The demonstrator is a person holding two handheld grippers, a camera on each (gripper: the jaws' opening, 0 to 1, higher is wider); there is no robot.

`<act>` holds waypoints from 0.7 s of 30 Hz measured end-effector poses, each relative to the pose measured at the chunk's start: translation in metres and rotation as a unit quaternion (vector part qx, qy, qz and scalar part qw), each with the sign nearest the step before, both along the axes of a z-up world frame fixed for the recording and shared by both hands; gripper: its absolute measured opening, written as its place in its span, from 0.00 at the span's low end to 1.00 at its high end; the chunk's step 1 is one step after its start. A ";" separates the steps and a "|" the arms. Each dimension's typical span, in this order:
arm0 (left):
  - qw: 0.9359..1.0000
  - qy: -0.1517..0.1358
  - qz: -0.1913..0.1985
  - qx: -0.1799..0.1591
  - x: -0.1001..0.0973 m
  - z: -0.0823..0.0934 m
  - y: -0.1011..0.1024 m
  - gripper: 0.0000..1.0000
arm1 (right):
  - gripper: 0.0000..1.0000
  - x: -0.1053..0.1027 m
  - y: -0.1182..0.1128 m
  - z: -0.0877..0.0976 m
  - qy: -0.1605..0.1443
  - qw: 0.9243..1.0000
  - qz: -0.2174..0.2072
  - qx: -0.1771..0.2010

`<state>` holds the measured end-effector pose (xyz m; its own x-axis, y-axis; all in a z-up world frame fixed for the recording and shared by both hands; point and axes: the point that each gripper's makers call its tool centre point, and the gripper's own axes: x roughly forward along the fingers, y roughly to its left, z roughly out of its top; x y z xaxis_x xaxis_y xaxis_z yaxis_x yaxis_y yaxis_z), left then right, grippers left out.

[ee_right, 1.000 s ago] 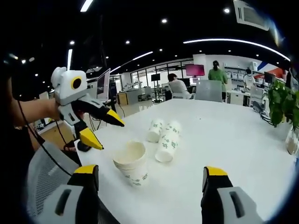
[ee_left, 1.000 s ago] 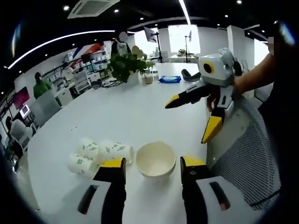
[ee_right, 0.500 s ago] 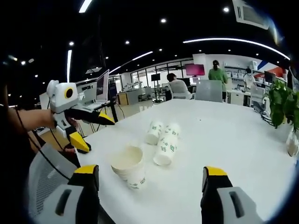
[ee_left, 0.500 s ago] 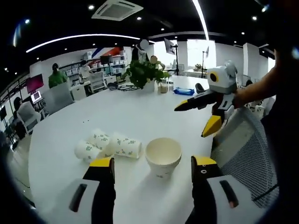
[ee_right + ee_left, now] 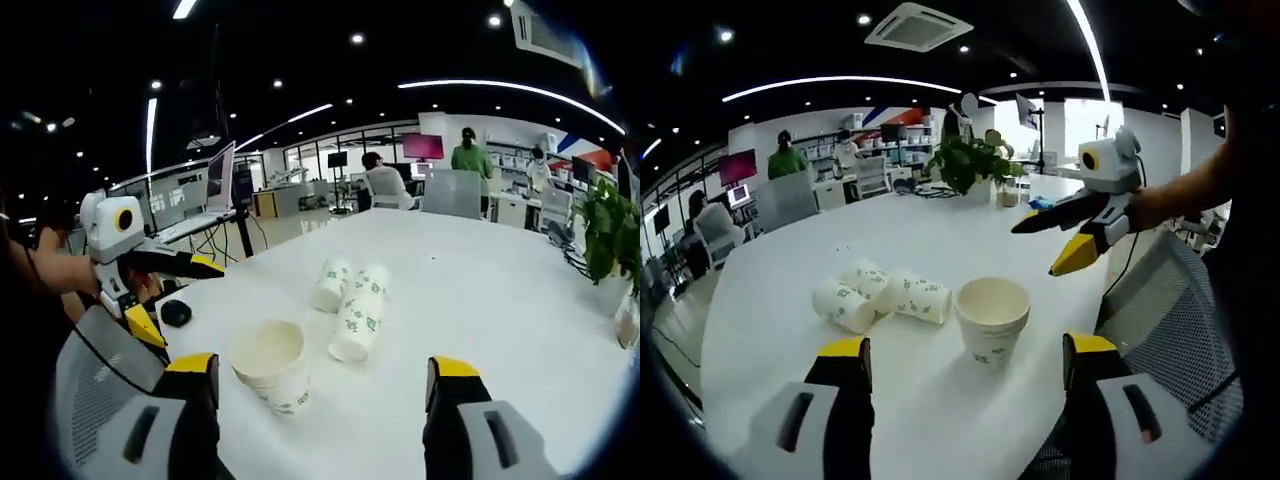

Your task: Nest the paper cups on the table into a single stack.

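- Upright paper cup stack (image 5: 992, 318) at centre frame in the left gripper view, lower centre-left (image 5: 270, 364) in the right gripper view; rim lines suggest two or more already nested.
- Three loose cups (image 5: 880, 295) lying on their sides just left of the stack, bunched and touching; upper middle (image 5: 350, 300) in the right gripper view.
- Left gripper (image 5: 960, 365) at bottom of frame, jaws spread wide, nothing between them; also at far left (image 5: 165, 295) of the other view, empty.
- Right gripper (image 5: 315, 380) likewise wide apart and empty; seen at upper right (image 5: 1065, 240) in the left gripper view, hovering above the table edge.
- Probably very light, thin-walled, easily crushed or dented; likely to roll when nudged. Best taken gently across the body near the rim, or pinched by the wall at the mouth.
- White table (image 5: 790, 260) smooth, glossy, probably slippery; mesh chair back (image 5: 1170, 320) at lower right.
- Open office beyond: potted plant (image 5: 975, 160) at table's far end, desks, monitors, people seated and standing, ceiling strip lights.
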<state>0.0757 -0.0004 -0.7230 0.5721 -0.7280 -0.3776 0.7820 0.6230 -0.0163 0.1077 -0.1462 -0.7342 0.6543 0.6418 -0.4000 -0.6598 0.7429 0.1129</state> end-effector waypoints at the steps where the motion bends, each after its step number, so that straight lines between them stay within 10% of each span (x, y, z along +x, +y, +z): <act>1: 1.000 0.002 0.000 -0.001 -0.002 -0.002 0.000 0.79 | 0.85 0.001 0.000 0.001 0.001 1.000 -0.001 0.002; 21: 0.998 -0.017 0.067 -0.014 -0.006 -0.009 0.008 0.85 | 0.75 0.041 0.003 -0.003 0.009 1.000 -0.004 0.007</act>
